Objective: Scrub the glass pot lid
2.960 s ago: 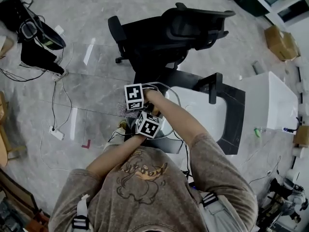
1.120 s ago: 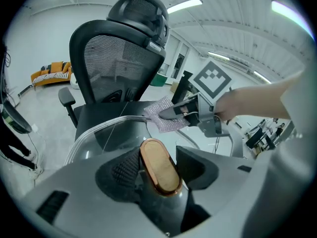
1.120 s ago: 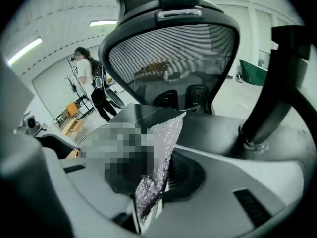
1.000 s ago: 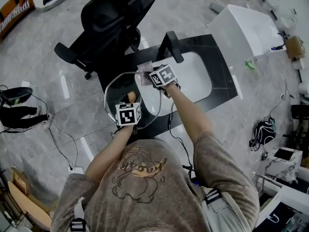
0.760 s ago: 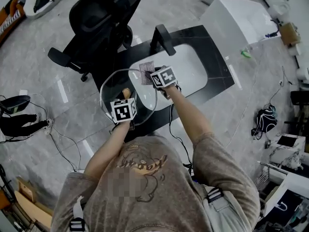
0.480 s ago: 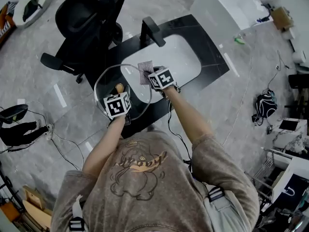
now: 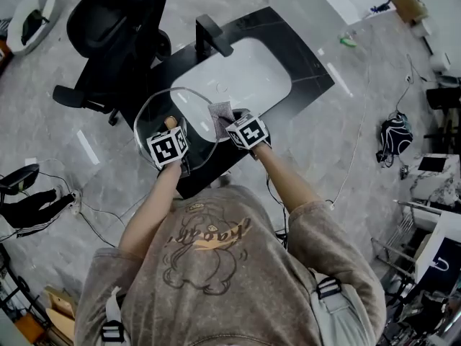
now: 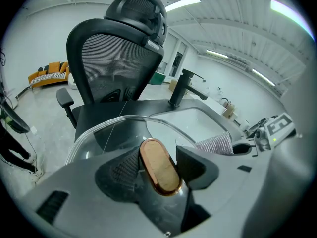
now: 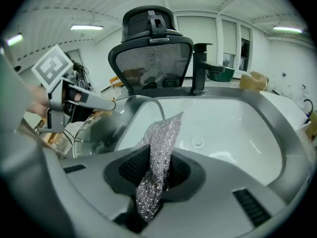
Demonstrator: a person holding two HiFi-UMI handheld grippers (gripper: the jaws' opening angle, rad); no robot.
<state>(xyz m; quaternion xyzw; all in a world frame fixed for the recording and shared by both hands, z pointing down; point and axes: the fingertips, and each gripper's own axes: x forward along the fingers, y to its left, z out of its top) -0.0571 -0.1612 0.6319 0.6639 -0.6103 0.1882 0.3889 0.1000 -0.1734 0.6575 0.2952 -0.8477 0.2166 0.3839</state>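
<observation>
**Item 1.** Round clear glass pot lid (image 7: 189,107) with an oval, copper-rimmed wooden knob (image 7: 171,122). It was held aloft at the near left of the white oval basin (image 7: 245,63) sunk in the black bench (image 7: 310,78).

**Item 2.** Left gripper (image 8: 157,170). Its fingers stood wide and clamped the knob, probably to steady the glass for rubbing.

**Item 3.** Right gripper (image 9: 154,171). Its fingers were nearly together, pinching a silvery glittering scrub cloth (image 9: 161,143) by its lower end. The free part of the cloth was raised beside the lid's right rim, presumably to wipe it. Whether it touched the lid could not be told.
</observation>
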